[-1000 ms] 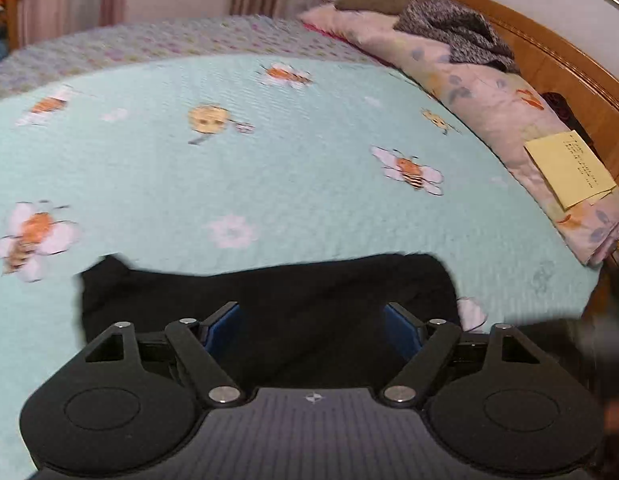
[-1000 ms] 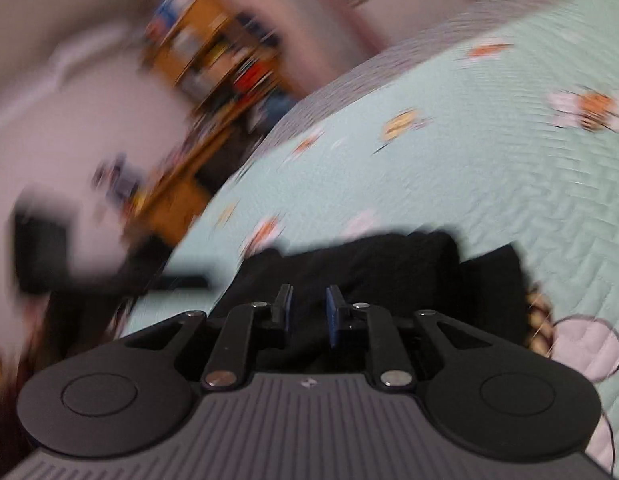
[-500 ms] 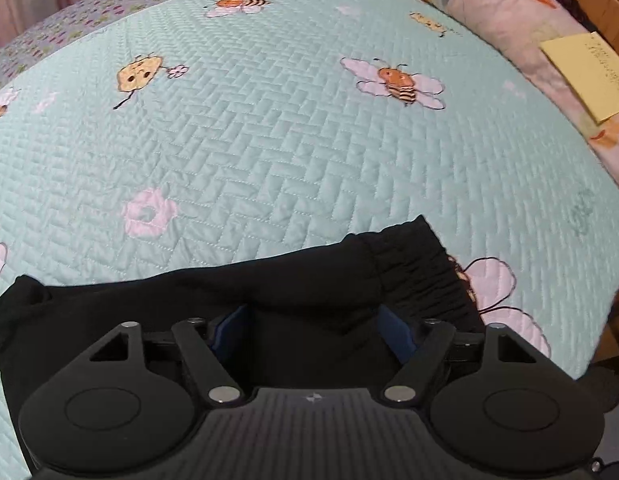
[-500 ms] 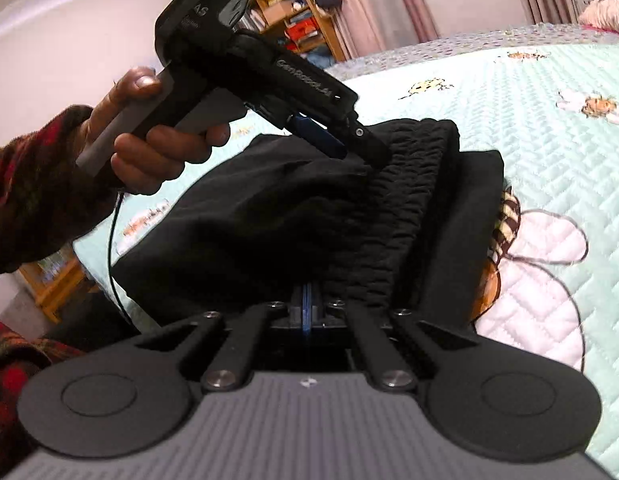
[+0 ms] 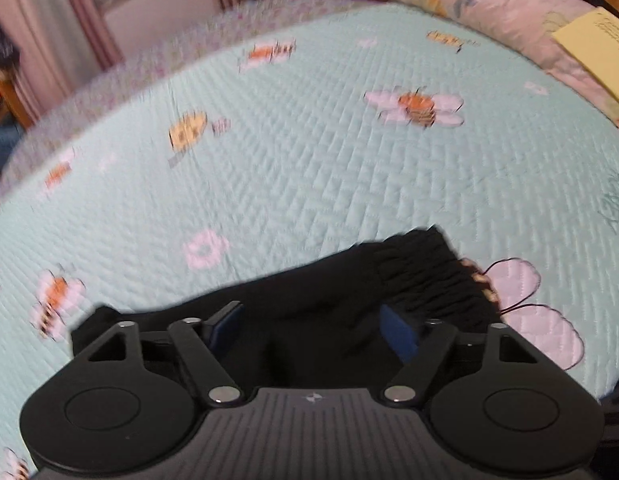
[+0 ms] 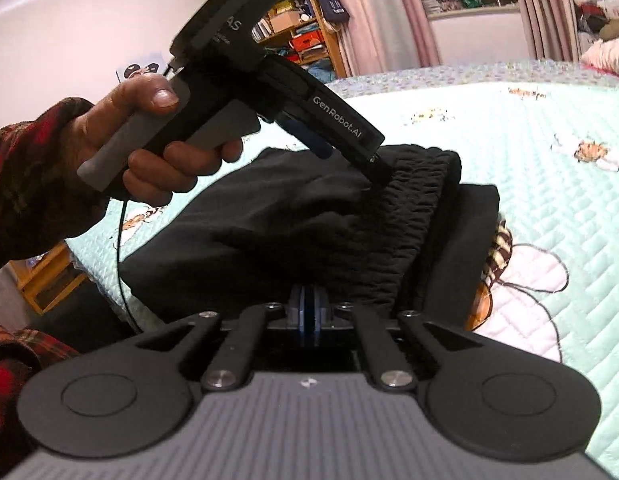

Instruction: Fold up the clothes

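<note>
Our left gripper [image 5: 311, 326], jaws spread, has lifted slightly off the black garment [image 6: 293, 220] bunched at the bed's [image 5: 309, 160] near edge. Our right gripper [image 6: 309, 312] now pinches its near hem, so we judge a fold's underway.

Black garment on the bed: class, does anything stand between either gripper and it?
Nothing visible does. The right gripper is shut on the black garment at its near edge. The left gripper is open directly above the cloth, fingers spread, no object between.
</note>
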